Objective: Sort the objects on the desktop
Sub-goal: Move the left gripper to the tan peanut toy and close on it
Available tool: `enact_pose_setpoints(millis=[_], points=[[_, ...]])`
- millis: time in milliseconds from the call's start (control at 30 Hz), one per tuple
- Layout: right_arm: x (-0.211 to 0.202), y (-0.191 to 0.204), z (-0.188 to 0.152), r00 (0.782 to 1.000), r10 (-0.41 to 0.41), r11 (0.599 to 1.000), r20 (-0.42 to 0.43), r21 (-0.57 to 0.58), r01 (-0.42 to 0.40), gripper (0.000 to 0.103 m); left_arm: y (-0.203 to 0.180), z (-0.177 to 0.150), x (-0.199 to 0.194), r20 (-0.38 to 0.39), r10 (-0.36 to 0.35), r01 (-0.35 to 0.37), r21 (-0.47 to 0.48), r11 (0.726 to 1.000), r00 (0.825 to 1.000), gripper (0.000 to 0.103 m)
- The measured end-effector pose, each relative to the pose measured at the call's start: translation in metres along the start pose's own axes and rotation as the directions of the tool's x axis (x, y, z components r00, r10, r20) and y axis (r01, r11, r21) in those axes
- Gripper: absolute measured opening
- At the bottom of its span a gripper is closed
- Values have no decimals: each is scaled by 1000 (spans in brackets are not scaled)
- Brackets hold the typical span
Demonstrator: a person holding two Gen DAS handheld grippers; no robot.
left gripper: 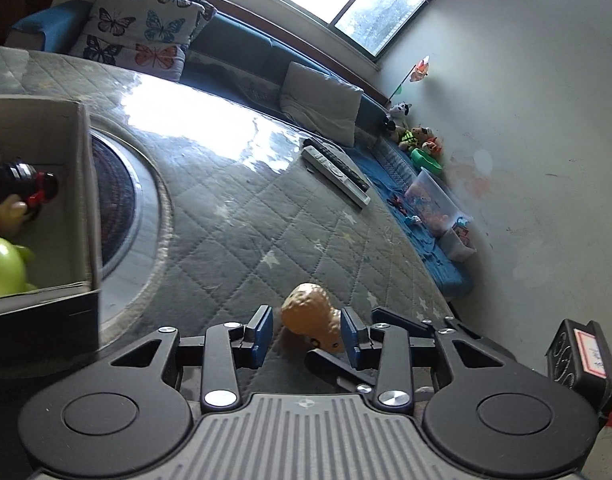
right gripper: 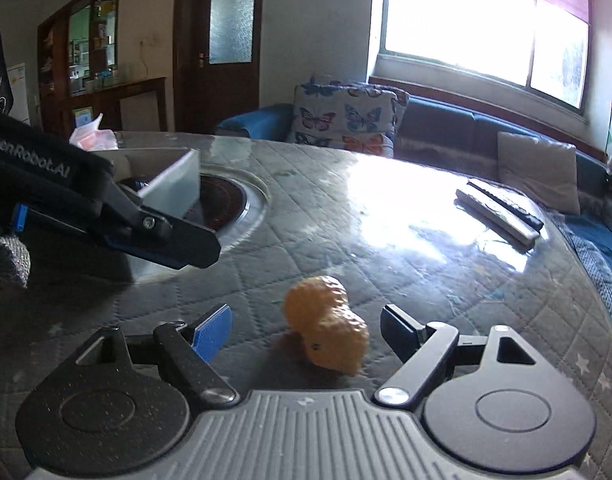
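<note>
The quilted desk carries a grey box at its left with toys inside, two remote controls near the far edge, and a small orange peanut-shaped toy lying on the cloth. The right gripper stands wide apart around that toy without touching it. The left gripper also straddles it, pads apart, the right one beside it.

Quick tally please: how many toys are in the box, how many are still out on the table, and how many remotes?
Toys in the grey box: 3 in view: green toy, black-and-red toy, pale yellow toy
Toys on the table: 1: tan peanut-shaped toy
Remote controls: 2, side by side
Total: 6
</note>
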State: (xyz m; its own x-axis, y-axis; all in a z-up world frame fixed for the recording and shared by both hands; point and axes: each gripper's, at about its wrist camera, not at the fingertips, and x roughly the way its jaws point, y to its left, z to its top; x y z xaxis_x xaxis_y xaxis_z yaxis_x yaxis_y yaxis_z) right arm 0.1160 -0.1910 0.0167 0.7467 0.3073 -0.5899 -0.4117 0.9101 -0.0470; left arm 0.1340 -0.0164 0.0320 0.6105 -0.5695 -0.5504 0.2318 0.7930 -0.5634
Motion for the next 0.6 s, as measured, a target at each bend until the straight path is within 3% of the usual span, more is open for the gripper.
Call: enact_pose_setpoints(millis=[467,600], points=[[21,-26,-14,998,38,997,-44,68,-35,66,-2,13,55,-41,-23,22,-12,1000,999,39],[24,-28,-15,998,50,996,-49,72,-47,66,-1,12,64,-52,-33,31,-21,999,998,39]])
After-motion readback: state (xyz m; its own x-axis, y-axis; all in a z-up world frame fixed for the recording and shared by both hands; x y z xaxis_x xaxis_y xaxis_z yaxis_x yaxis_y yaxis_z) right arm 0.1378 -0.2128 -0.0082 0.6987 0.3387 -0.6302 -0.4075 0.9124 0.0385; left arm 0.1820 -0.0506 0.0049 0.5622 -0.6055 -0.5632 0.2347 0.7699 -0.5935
